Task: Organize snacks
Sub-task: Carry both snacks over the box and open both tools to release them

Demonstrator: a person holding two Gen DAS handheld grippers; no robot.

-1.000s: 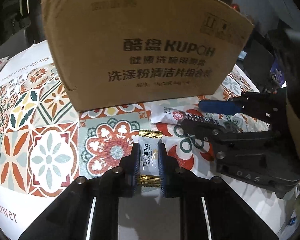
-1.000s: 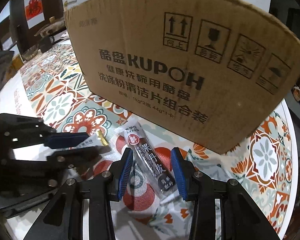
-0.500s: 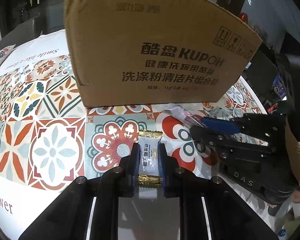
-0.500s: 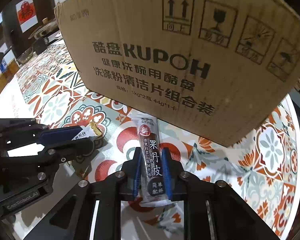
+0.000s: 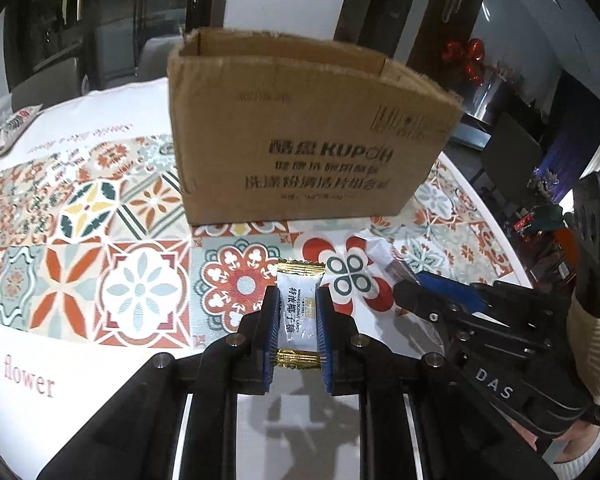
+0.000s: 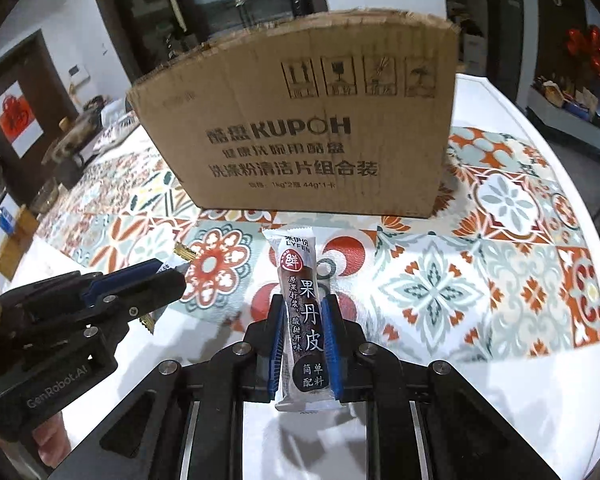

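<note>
The left gripper (image 5: 298,332) has its jaws clenched on a white coconut candy (image 5: 298,312) with gold ends, held clear above the patterned surface (image 5: 100,280). The right gripper (image 6: 305,344) grasps a dark fruit-leather bar (image 6: 304,320) lengthwise between its jaws. A cardboard box (image 6: 300,140), open-topped, stands beyond both pairs of jaws.

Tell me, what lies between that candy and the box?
Only bare patterned tablecloth separates the candy from the box; the left wrist view shows it.
</note>
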